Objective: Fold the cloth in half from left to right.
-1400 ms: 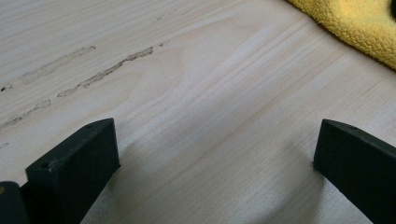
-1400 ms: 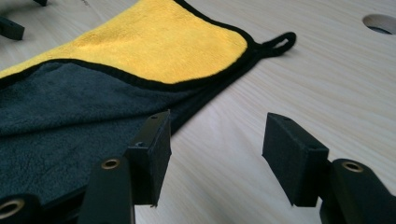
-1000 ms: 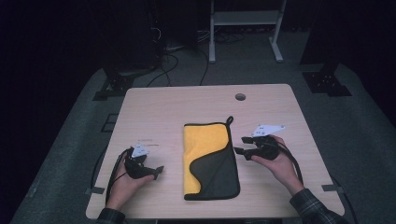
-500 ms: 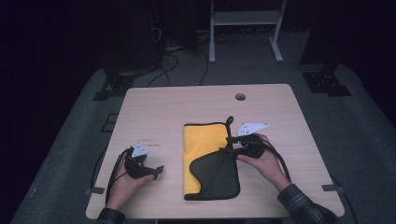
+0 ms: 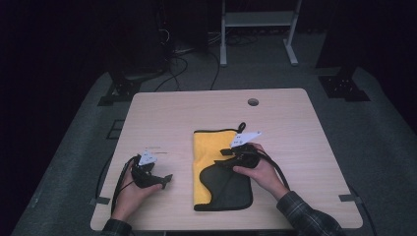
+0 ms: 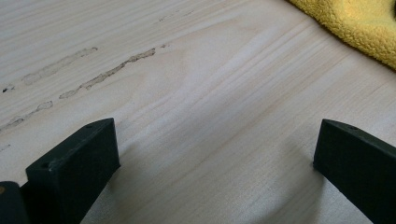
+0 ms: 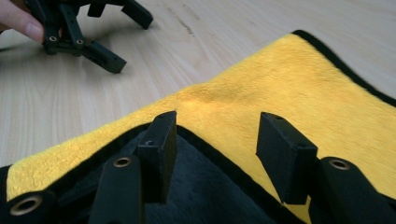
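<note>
Right, folded yellow-and-black plush cloth (image 5: 216, 167) lies mid light wooden tabletop (image 5: 295, 128). Right tongs (image 7: 215, 154) have been closing, jaws apart over its black flap corner; left tongs (image 6: 210, 163) apart, beside the cloth. Pinch one layer only.

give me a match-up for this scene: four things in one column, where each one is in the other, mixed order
Things:
1. left gripper
2. right gripper
3. cloth
4. hole

Places:
A. far part of the table, right of middle
B. flat in the middle, yellow with a black flap folded over
C. on bare wood left of the cloth
D. over the cloth at the flap's edge

Pairs: 1-C, 2-D, 3-B, 4-A
</note>
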Demonstrator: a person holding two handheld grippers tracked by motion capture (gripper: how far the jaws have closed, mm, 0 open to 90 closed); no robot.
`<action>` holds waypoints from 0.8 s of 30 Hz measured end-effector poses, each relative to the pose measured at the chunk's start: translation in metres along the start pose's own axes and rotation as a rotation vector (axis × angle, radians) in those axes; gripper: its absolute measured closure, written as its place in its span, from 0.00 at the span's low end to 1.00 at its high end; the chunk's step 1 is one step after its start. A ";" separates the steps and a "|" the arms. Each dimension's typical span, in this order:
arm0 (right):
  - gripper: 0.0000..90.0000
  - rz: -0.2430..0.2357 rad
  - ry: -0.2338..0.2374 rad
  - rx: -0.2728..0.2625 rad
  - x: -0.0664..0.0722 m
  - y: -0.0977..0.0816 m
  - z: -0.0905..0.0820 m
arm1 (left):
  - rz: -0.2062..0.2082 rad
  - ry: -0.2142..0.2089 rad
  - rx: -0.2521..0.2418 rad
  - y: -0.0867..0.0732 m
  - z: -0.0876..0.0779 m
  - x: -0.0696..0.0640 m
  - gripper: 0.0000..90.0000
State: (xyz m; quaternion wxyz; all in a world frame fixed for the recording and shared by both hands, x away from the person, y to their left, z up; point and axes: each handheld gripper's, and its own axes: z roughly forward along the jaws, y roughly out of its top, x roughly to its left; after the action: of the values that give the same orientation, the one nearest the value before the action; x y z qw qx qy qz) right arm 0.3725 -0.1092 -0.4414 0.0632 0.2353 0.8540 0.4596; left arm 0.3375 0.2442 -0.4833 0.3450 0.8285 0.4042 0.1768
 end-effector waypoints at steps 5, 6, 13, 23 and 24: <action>0.51 -0.017 0.032 0.019 0.007 0.005 0.017 | 0.000 0.000 0.000 0.000 0.000 0.000 0.00; 0.51 -0.016 0.037 0.025 0.008 0.006 0.020 | 0.000 0.000 0.000 0.000 0.000 0.000 0.00; 0.50 -0.026 0.076 0.054 0.013 0.007 0.041 | 0.000 0.000 0.000 0.000 0.000 0.000 0.00; 0.51 -0.072 0.090 0.130 0.021 -0.002 0.062 | 0.000 0.000 0.000 0.000 0.000 0.000 0.00; 0.52 -0.074 0.089 0.130 0.021 -0.002 0.061 | 0.000 0.000 0.000 0.000 0.000 0.000 0.00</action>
State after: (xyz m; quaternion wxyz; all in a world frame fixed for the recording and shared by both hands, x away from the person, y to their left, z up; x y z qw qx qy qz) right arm 0.3730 -0.0542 -0.4759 0.0268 0.1867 0.8922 0.4103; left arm 0.3375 0.2442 -0.4833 0.3449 0.8285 0.4040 0.1769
